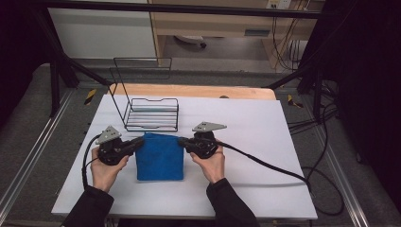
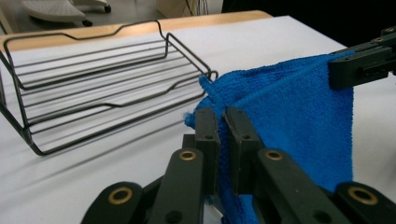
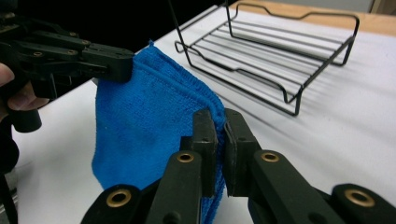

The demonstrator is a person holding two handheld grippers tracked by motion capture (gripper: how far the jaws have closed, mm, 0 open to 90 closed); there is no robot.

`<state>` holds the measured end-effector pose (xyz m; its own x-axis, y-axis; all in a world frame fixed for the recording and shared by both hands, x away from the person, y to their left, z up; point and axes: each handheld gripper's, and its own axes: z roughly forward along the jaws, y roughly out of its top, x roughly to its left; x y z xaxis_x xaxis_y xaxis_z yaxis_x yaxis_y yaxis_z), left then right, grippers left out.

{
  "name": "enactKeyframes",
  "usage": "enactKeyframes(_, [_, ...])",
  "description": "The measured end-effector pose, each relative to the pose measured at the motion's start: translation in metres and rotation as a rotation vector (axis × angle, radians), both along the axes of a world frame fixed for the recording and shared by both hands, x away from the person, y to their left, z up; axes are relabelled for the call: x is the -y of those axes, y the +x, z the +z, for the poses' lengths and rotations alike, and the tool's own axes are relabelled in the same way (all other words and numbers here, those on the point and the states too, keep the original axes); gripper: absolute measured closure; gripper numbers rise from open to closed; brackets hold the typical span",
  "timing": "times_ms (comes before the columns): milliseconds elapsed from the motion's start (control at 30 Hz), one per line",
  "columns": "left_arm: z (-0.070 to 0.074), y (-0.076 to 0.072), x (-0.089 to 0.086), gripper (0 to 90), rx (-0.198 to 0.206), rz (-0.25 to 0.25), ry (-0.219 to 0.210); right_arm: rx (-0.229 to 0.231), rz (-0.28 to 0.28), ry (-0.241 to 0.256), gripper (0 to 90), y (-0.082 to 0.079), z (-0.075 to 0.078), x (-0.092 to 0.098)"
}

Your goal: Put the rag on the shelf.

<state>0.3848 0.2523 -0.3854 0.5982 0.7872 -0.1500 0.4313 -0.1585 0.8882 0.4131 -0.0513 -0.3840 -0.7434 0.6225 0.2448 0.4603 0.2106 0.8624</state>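
Broadly, the white-covered bench [image 1: 265, 142] carries a black wire rack basket [image 1: 152, 113] standing empty, just beyond a blue terry cloth [image 1: 160, 158]. The cloth lies between the two hands near the bench's front, its far edge lifted off the surface. The left gripper [image 2: 223, 122] is clenched on the cloth's far left corner, the right gripper [image 3: 221, 125] on the far right corner. Judging by this, keeping that edge taut and both corners level should help the cloth travel without sagging or slipping.
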Motion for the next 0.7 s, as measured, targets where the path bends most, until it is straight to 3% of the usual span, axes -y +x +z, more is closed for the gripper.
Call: enactKeyframes(700, [0.032,-0.011,-0.013,84.6,0.123,0.05,-0.051,0.146,-0.006,0.043,85.9,-0.003,0.035,-0.014])
